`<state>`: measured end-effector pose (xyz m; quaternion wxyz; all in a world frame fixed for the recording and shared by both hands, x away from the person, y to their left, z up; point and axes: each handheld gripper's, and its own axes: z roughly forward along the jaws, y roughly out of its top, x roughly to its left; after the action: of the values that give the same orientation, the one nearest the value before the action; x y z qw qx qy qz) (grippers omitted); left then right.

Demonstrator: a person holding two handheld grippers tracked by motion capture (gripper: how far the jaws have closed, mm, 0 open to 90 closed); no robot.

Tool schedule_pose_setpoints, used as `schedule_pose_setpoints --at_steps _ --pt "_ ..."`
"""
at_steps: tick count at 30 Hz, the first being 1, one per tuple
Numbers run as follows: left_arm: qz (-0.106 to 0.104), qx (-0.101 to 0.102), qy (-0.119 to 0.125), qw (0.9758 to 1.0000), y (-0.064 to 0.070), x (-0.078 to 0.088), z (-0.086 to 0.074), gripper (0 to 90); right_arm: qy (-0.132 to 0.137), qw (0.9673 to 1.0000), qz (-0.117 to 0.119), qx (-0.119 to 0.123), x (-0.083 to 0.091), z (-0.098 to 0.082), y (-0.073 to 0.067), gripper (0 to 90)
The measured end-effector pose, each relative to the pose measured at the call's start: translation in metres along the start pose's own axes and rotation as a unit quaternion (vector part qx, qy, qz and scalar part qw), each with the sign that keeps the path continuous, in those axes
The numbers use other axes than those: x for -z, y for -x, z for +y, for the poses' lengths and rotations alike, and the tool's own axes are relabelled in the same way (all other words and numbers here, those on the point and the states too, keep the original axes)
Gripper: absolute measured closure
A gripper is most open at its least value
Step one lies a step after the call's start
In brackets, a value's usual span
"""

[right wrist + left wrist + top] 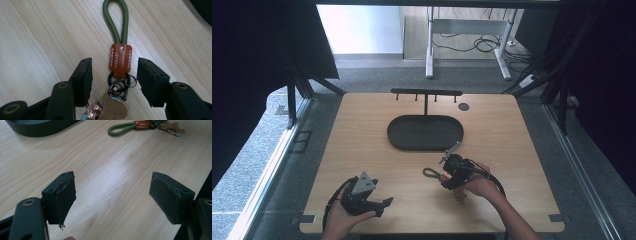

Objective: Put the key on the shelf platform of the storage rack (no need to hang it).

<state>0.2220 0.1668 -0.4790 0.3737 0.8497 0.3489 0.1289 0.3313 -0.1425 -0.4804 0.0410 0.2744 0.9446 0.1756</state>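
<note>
Centrally, the keychain (119, 56) lay flat on the wooden table (362, 150), near the front of the dark oval tray (425, 132); the right gripper (114, 80) straddled its orange leather tab, jaws half open, pads clear of it on both sides; the left gripper (112, 200) rested well apart from the tray, jaws wide open and holding nothing.

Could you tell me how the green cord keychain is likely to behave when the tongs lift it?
The keychain will probably dangle limply: its rope loop looks soft. The charm hangs on loose rings, so it may swing. It looks light and unlikely to roll.
</note>
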Motion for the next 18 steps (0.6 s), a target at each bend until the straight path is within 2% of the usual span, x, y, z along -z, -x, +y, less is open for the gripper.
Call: schedule_pose_setpoints --at_steps 5,8,18 --pt "-0.001 -0.001 -0.001 1.0000 0.000 0.000 0.000 21.7 -0.009 0.9999 0.004 0.002 -0.007 0.003 -0.003 47.5" --pt "0.000 -0.002 -0.001 1.0000 0.001 -0.001 0.000 21.7 -0.009 1.0000 -0.003 0.004 -0.011 0.004 -0.005 49.2" --pt "0.004 0.001 0.004 1.0000 -0.002 0.003 0.000 21.9 -0.021 0.9997 -0.007 0.006 -0.019 0.009 -0.005 53.2"
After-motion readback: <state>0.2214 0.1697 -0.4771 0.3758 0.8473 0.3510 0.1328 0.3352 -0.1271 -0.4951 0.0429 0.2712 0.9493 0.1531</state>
